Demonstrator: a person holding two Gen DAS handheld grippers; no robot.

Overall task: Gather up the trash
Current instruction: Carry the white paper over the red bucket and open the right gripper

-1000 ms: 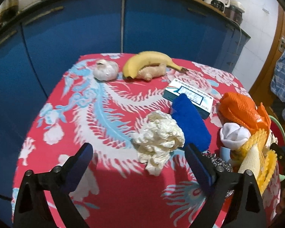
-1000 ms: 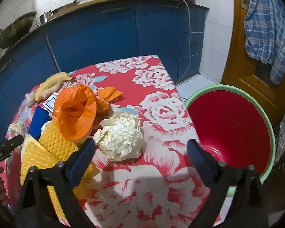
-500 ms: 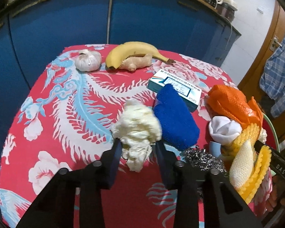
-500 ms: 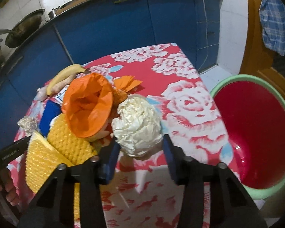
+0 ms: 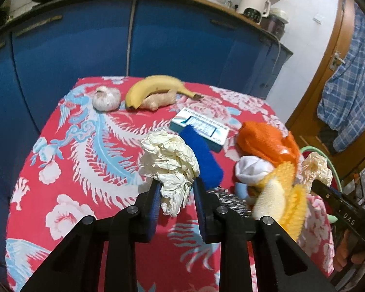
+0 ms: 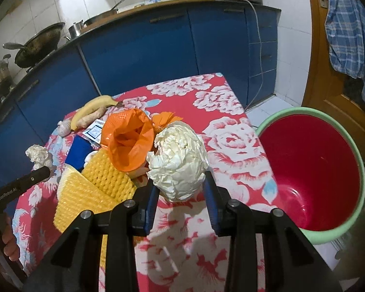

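Observation:
My left gripper (image 5: 176, 189) is shut on a crumpled cream paper ball (image 5: 169, 159) and holds it above the red flowered tablecloth (image 5: 85, 160). My right gripper (image 6: 180, 189) is shut on a second, rounder crumpled paper ball (image 6: 178, 160), lifted off the cloth near the table's right edge. That second ball also shows at the right in the left wrist view (image 5: 316, 168). The left ball shows at the left in the right wrist view (image 6: 39, 154). A red bin with a green rim (image 6: 314, 170) stands on the floor to the right of the table.
On the table lie a banana (image 5: 155, 86), ginger (image 5: 159, 99), garlic (image 5: 105, 98), a white-blue box (image 5: 199, 124), a blue cloth (image 5: 204, 155), an orange plastic bag (image 6: 126, 141), yellow foam netting (image 6: 92, 192) and a steel scourer (image 5: 231, 202). Blue cabinets stand behind.
Both grippers closed on their paper balls and lifted them off the cloth. The right one has moved a little toward the bin.

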